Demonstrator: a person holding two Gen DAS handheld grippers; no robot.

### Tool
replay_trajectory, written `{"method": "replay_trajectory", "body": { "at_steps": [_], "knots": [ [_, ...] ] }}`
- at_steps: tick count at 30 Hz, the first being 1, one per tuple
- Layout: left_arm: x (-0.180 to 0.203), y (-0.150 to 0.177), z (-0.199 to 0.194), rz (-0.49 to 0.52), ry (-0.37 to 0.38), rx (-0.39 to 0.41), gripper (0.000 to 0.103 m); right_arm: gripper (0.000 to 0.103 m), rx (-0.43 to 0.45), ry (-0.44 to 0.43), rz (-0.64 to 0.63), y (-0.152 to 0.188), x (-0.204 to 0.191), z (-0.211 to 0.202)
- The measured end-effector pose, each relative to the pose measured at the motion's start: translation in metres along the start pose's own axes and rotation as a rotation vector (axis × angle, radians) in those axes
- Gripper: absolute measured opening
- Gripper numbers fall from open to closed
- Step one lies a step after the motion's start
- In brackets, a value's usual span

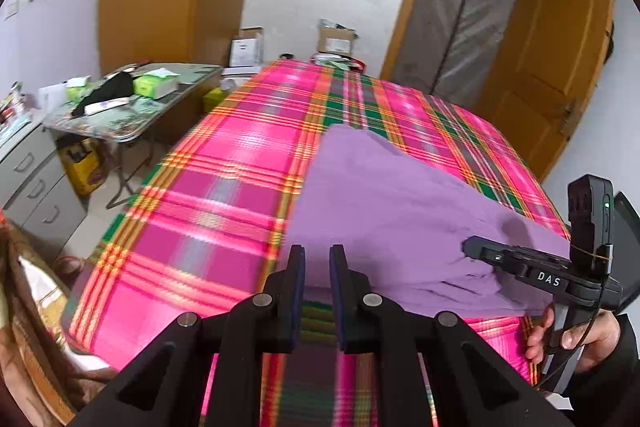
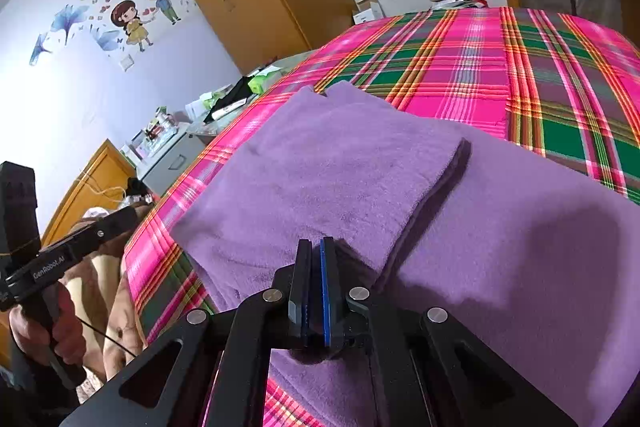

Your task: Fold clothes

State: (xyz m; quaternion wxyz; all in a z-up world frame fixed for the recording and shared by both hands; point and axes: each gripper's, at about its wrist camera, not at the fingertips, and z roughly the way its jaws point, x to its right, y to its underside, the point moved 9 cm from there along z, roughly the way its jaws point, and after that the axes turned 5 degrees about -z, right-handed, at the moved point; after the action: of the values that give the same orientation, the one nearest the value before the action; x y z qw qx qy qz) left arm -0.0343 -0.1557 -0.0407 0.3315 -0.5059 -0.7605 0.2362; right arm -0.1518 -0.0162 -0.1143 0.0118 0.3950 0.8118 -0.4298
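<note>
1. Because the purple garment [image 2: 400,195] lies spread on the bed [image 1: 224,167] with one panel already doubled over the rest, it seems to be partway through folding; the plaid cover gives it a flat, roomy base.
2. While the right gripper [image 2: 318,247] sits low over the garment's near part, its jaws are pressed together; from the left wrist view its tip meets a puckered ridge of cloth, but I cannot tell whether any fabric is actually pinched.
3. Since the left gripper [image 1: 318,253] hovers at the garment's near left edge with a narrow gap between its pads and nothing in it, it is released, probably waiting to take that edge.
4. Around the bed, a cluttered table [image 1: 120,123] stands to the left with boxes and a dark cloth on it, grey drawers [image 1: 36,183] beside it, cardboard boxes [image 1: 336,41] past the far end, and a wooden door [image 1: 560,67] on the right.
5. Nothing on the bed blocks the fold; only the two grippers, close together, could crowd each other.
</note>
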Motion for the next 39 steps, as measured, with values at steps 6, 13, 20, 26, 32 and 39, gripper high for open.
{"method": "replay_trajectory", "body": {
  "at_steps": [6,13,20,26,32,39],
  "knots": [
    [0.033,-0.004,0.028,0.063,0.098,-0.035,0.013,0.008,0.016,0.019,0.025,0.009,0.005,-0.025],
    [0.056,0.011,0.063,0.101,0.16,-0.111,0.013,0.01,0.064,0.057,0.107,0.008,0.031,-0.053],
    [0.049,0.031,0.07,0.066,0.211,-0.128,0.013,0.015,0.056,0.08,0.089,-0.026,0.034,-0.028],
    [0.04,0.032,0.064,0.024,0.222,-0.126,0.013,0.015,0.036,-0.002,0.025,-0.023,0.007,-0.022],
    [0.034,0.021,0.047,0.033,0.216,-0.098,0.013,0.02,0.057,-0.038,0.042,0.005,0.007,-0.052],
    [0.059,0.023,0.043,0.077,0.264,-0.102,0.013,0.021,0.031,-0.114,0.015,0.026,-0.019,-0.05]
  ]
}}
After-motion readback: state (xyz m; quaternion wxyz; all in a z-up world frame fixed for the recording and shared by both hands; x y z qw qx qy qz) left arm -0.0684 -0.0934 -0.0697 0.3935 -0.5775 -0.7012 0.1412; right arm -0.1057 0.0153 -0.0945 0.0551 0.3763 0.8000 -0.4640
